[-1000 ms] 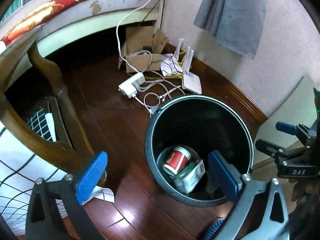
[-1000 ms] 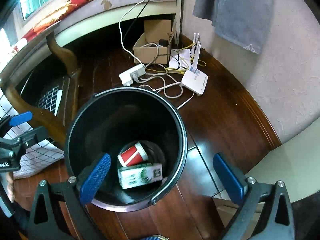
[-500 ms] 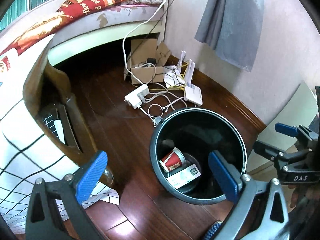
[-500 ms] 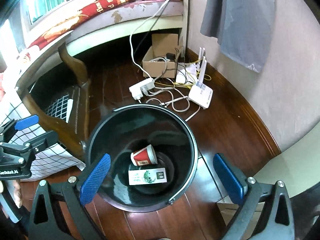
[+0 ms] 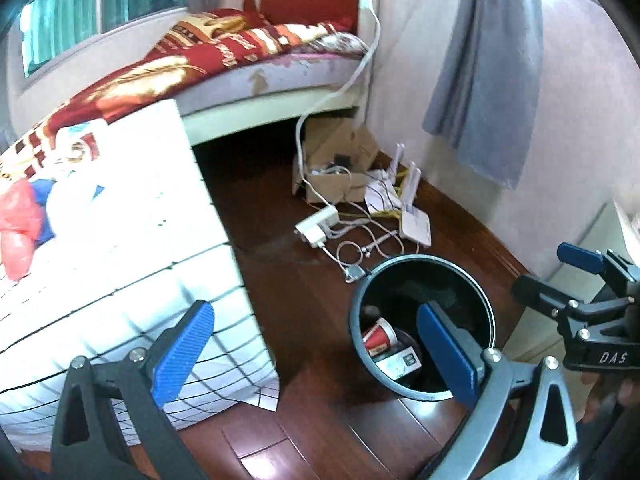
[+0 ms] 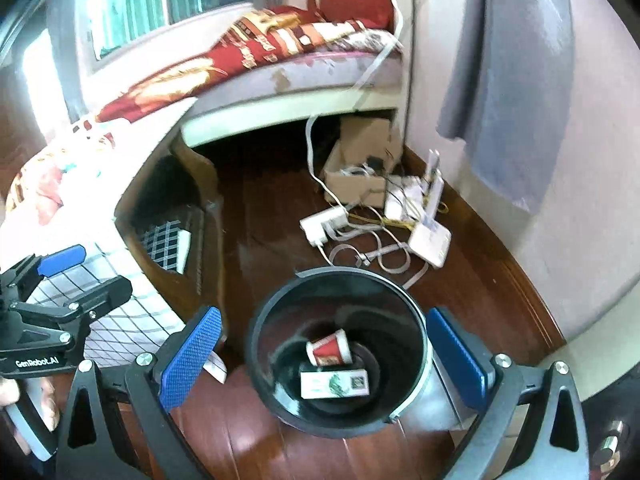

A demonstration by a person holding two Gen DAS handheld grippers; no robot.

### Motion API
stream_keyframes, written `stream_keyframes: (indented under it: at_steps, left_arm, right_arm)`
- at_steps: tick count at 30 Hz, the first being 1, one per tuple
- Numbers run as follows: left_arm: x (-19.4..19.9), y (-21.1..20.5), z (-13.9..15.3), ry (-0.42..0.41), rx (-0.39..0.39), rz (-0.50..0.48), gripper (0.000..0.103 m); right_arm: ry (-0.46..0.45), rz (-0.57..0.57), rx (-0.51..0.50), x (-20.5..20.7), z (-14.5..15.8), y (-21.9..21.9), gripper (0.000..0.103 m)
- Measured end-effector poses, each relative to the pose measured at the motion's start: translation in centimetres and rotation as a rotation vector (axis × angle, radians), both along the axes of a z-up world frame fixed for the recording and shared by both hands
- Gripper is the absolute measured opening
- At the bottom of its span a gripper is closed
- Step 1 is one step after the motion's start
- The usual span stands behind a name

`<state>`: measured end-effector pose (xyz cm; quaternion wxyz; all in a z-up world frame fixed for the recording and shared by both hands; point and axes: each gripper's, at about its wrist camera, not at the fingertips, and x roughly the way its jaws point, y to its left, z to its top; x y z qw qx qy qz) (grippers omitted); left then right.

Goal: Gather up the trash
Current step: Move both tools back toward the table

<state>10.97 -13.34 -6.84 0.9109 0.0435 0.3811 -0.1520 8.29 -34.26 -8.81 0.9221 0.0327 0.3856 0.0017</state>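
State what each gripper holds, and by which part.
Nothing is held. The left gripper and right gripper are both open and empty. The cup and carton lie in the bin.

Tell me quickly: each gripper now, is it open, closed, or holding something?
Left gripper: open, holding nothing.
Right gripper: open, holding nothing.

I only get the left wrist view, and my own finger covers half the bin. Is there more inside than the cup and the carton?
Observer: No. The right wrist view shows the whole bottom of the bin: only the red cup and the white carton.
Operator: What is under the checked cloth?
Observer: A dark wooden frame, bare on this side of the checked cloth.
Operator: Right gripper loaded?
Observer: No. The right gripper has its jaws wide open, empty.
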Motion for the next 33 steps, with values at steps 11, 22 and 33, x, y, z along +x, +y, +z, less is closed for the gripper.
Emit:
stream_keyframes:
  at_steps: [11,22,33]
  left_arm:
    - [-1.3,7.1,2.9,-0.088,-0.001,0.168,0.102]
    - [-3.0,17.2,3.8,-0.148,-0.023,0.375,0.102]
    - [-2.0,29.7,2.7,-0.167,-0.009,0.653,0.102]
  right_arm:
    - [-0.096,0.167,0.000,0.9,4.2,7.8,0.103]
    - [-0.102,0.354,0.034,3.6,5.9,17.4,0.103]
    - [-0.076,0.512,0.005,8.1,5.9,28.3,0.086]
